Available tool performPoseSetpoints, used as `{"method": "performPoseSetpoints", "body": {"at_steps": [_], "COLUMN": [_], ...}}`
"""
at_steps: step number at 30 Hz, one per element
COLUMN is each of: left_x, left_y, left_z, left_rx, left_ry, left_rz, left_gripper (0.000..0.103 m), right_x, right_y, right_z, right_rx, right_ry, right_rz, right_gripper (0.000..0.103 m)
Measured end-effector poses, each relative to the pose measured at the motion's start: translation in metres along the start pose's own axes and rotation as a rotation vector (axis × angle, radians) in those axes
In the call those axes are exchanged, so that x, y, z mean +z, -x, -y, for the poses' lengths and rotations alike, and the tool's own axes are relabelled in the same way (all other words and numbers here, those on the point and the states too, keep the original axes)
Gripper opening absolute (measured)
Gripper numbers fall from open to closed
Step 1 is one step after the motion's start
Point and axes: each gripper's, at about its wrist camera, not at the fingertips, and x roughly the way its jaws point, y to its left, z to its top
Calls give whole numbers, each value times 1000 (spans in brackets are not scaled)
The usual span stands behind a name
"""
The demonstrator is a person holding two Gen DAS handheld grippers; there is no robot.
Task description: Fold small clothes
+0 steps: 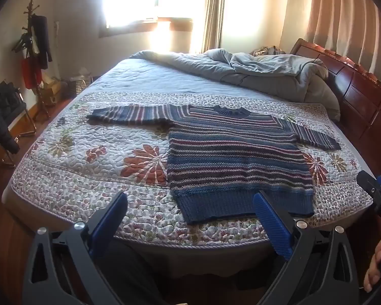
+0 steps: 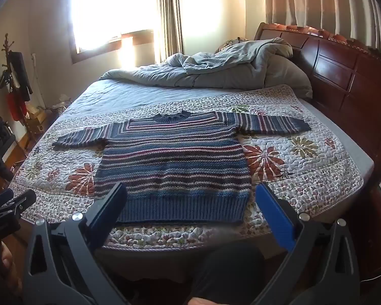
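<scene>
A small striped knit sweater in blue, dark red and white lies flat on the floral quilt, front up, both sleeves spread out, hem toward me. It also shows in the right wrist view. My left gripper is open and empty, held above the bed's near edge, just short of the hem's left part. My right gripper is open and empty, centred in front of the hem. The right gripper's tip shows at the right edge of the left wrist view.
A rumpled grey duvet lies at the far end of the bed. A dark wooden headboard runs along the right. A coat rack and a chair with dark clothes stand left of the bed.
</scene>
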Motion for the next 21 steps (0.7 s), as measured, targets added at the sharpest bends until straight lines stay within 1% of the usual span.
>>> {"method": "performPoseSetpoints", "body": {"at_steps": [5,6,13,21], "left_x": [0,0,2,-1], "left_y": [-1,-3,-3,0], "left_z": [1,-7,-12,-4], "left_rx": [-2,-7,-2,7], "left_ry": [-1,5,3,1], "left_rz": [-4,-5,2,4], "left_gripper": [99,99,99,99], "right_x": [-1,-1,3,0], "right_y": [1,1,1,-3], "right_z": [-1,-1,-3,-1], "right_rx": [1,2,2,2], "right_ry": [5,4,2,2], "right_rz": [-2,-2,-10,-12], "right_gripper": [101,101,101,101]}}
